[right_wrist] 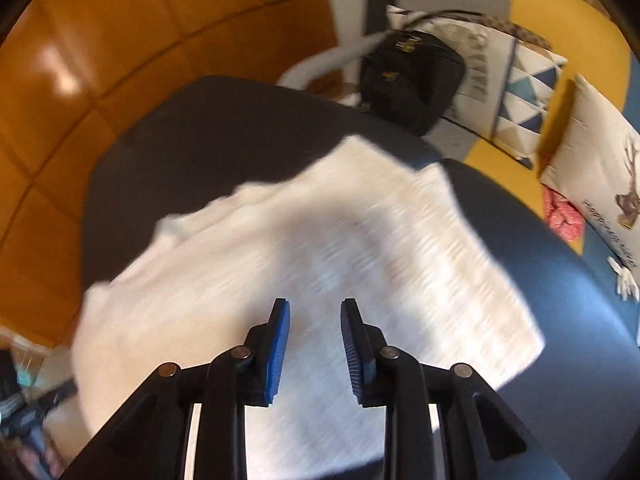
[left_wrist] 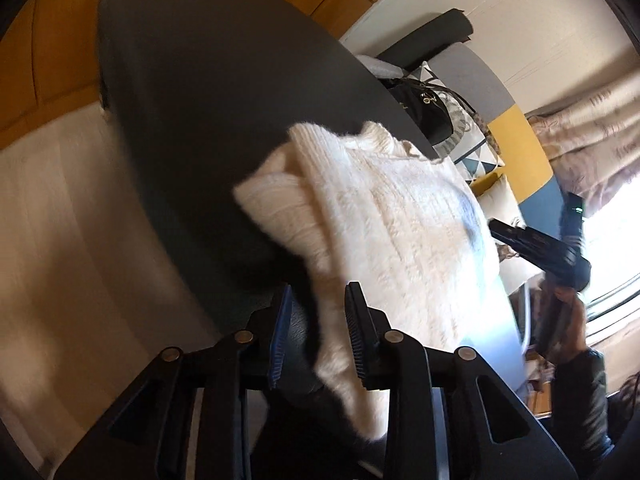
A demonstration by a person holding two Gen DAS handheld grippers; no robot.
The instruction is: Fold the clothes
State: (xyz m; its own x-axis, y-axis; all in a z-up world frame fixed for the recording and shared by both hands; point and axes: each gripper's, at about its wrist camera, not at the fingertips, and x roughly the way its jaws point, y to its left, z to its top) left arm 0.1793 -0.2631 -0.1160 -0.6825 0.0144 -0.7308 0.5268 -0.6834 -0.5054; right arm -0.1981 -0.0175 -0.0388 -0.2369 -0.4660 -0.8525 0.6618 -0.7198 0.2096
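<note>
Cream knit, ribbed and fuzzy, is what both cameras look down on: a sweater point(left_wrist: 376, 216) lying folded on a dark table point(left_wrist: 192, 92). In the left wrist view it reaches from a thick rolled edge near the table's middle down to the near rim, and one corner of it hangs between the fingers of the left gripper point(left_wrist: 318, 320). Those jaws stand partly apart; the blue pads point(left_wrist: 280, 336) flank the cloth, but the left pad has a clear dark gap beside it, so they are not pinching it. In the right wrist view the sweater point(right_wrist: 320, 248) fills the centre as a rough rectangle, blurred, its far corner close to the table's point(right_wrist: 180, 132) far edge. The right gripper point(right_wrist: 316, 320) hangs over the near part of the knit with its jaws narrowly parted and nothing between the pads except the cloth seen below them; whether the tips touch the fabric cannot be told. That gripper point(left_wrist: 532, 248) also shows at the right edge of the left view, held in a hand point(left_wrist: 572, 320) with a dark sleeve. Beyond the table sit a black bag point(right_wrist: 408, 80) and patterned cushions point(right_wrist: 524, 96) on a yellow and blue seat, with orange-brown floor tiles point(right_wrist: 120, 60) to the left.
</note>
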